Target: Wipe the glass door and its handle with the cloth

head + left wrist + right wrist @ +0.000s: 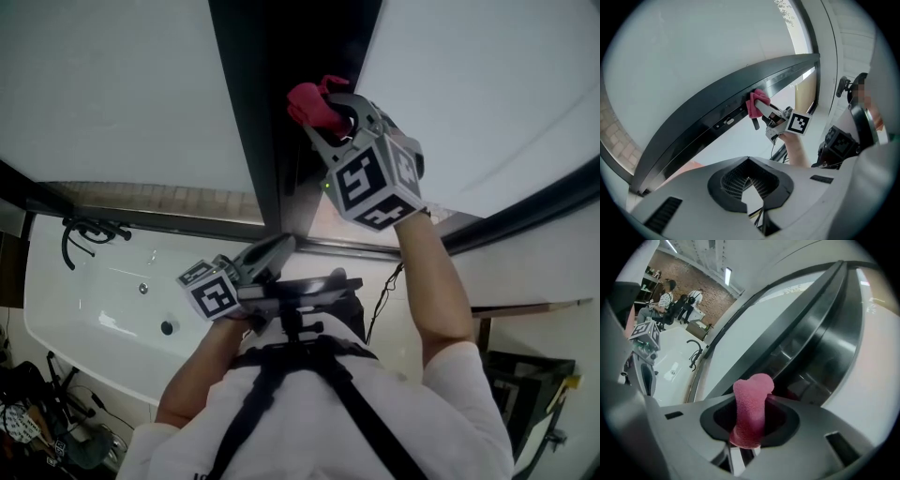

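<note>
Right claw (746, 440) holds pink cloth (751, 404) against dark door frame (270, 112) near white bathtub (98, 291).

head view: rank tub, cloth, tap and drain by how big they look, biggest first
1. tub
2. cloth and tap: these look about alike, and the cloth is likely nearer the camera, so I won't rank them
3. drain

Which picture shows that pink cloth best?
The right gripper view: the cloth fills the middle, clamped by the right hand-held gripper. The head view and left gripper view show it small, against the dark frame.
</note>
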Demonstrator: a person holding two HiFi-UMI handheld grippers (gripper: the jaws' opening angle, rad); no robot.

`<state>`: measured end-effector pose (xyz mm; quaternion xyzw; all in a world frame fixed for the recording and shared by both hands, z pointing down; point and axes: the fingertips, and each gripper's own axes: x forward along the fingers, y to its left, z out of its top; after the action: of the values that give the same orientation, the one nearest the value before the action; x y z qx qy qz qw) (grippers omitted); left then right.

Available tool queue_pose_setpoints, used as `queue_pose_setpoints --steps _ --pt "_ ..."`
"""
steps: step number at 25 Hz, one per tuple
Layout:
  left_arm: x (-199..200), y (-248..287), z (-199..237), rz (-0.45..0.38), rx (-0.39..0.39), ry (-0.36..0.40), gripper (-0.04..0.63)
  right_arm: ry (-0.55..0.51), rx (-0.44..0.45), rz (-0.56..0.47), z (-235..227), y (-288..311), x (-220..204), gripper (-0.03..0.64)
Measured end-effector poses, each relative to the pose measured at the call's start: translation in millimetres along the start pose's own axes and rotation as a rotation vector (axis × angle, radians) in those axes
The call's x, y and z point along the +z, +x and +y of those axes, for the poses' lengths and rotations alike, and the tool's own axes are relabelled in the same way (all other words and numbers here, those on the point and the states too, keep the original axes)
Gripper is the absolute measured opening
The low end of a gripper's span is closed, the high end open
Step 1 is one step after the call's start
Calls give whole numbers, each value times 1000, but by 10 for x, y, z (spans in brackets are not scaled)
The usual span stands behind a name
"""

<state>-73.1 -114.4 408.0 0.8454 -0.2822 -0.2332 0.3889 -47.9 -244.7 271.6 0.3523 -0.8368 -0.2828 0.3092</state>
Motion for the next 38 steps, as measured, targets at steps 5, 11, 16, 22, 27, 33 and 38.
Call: queue_pose_setpoints --steps 5,11,16,22,27,33,38 --pt "3 -20 20 -7 5 1 -8 28 -7 18 -22 -45 -141 110" --pt "-27 15 26 10 -7 -2 -8 83 -37 45 -46 -167 -362 110" --pt "-52 46 -11 24 -19 -3 -8 98 -81 68 -161 -342 -511 110" --pt "-86 69 -71 39 -26 11 -8 156 -137 100 -239 -553 -761 110" --pt "-14 127 -56 50 -14 47 -8 170 -158 126 -309 -556 -876 110" --pt "28 163 -103 45 -33 65 -8 174 -179 138 -346 -634 -956 110" --pt "4 155 -94 46 -27 66 -8 177 -221 174 -418 -724 -1135 110"
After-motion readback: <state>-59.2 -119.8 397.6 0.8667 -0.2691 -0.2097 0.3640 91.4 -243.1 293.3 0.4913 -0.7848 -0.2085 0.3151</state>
